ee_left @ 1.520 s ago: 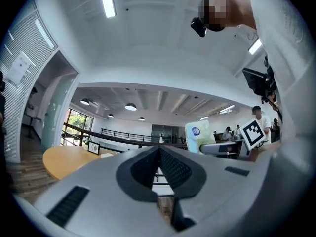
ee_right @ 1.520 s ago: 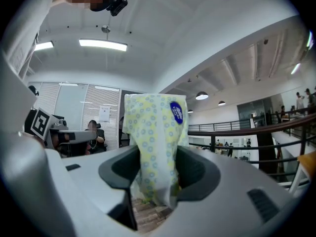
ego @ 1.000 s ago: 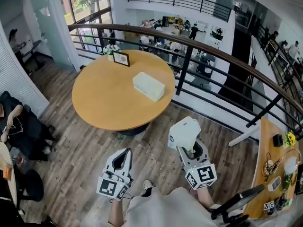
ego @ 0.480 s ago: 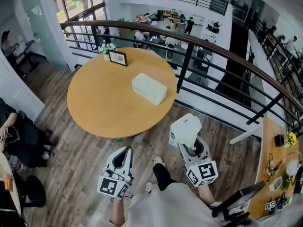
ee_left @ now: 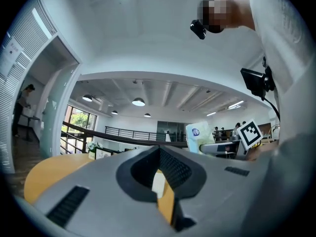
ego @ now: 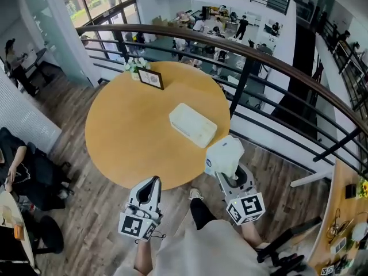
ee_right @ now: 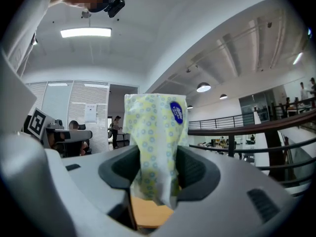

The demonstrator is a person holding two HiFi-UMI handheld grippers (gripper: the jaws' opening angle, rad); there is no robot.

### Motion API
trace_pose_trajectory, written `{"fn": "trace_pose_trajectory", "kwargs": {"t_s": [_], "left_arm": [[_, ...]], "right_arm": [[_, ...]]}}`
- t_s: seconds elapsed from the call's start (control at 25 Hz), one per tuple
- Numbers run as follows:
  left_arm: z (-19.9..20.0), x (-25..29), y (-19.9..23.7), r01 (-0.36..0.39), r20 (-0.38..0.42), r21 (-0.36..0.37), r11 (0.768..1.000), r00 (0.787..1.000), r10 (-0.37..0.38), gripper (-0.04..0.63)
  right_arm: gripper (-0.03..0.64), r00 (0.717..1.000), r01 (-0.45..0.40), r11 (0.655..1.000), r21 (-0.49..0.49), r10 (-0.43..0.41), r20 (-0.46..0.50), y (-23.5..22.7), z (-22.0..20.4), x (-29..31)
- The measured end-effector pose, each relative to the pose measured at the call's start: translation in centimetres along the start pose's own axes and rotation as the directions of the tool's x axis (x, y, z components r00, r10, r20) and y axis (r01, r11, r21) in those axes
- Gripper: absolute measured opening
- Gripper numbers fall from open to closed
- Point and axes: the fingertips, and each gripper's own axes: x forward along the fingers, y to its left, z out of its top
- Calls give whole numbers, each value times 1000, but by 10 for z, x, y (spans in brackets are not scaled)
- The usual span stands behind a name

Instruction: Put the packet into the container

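The right tool [ego: 229, 178] is squeezing the bottom of the packet [ego: 223, 156], low in the middle of the frame. The packet is looking soft, light and squashy, so a firm low hold seems best. The container [ego: 193, 125] is sitting on the table [ego: 126, 137] just above. The left tool [ego: 152, 183] is hanging closed, holding nothing.

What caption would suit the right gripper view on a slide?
Right gripper holds a dotted yellow packet upright between its jaws, railing behind.
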Motion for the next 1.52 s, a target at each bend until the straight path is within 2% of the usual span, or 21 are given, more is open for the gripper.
{"fn": "trace_pose_trajectory", "kwargs": {"t_s": [0.36, 0.56, 0.88, 1.0, 1.24, 1.52], "left_arm": [[19, 100, 55, -31, 8, 4, 1000, 999, 31, 5], [16, 142, 78, -37, 9, 7, 999, 999, 37, 5], [-10, 160, 102, -65, -40, -35, 997, 997, 64, 5], [-14, 168, 108, -83, -61, -51, 995, 995, 80, 5], [-26, 149, 119, -129, -115, -118, 985, 987, 115, 5], [-35, 144, 129, -160, -158, -162, 974, 978, 135, 5]], "right_arm": [[220, 1000, -21, 1000, 13, 20, 19, -58, 30, 100], [221, 999, -29, 1000, 13, 29, 13, -84, 29, 139], [221, 998, -41, 999, 27, 43, -50, -95, 7, 176], [221, 995, -54, 998, -9, 53, -89, -99, 3, 190], [220, 978, -99, 990, -98, 79, -193, -79, -12, 200], [219, 963, -145, 986, -85, 121, -241, -67, -18, 219]]}}
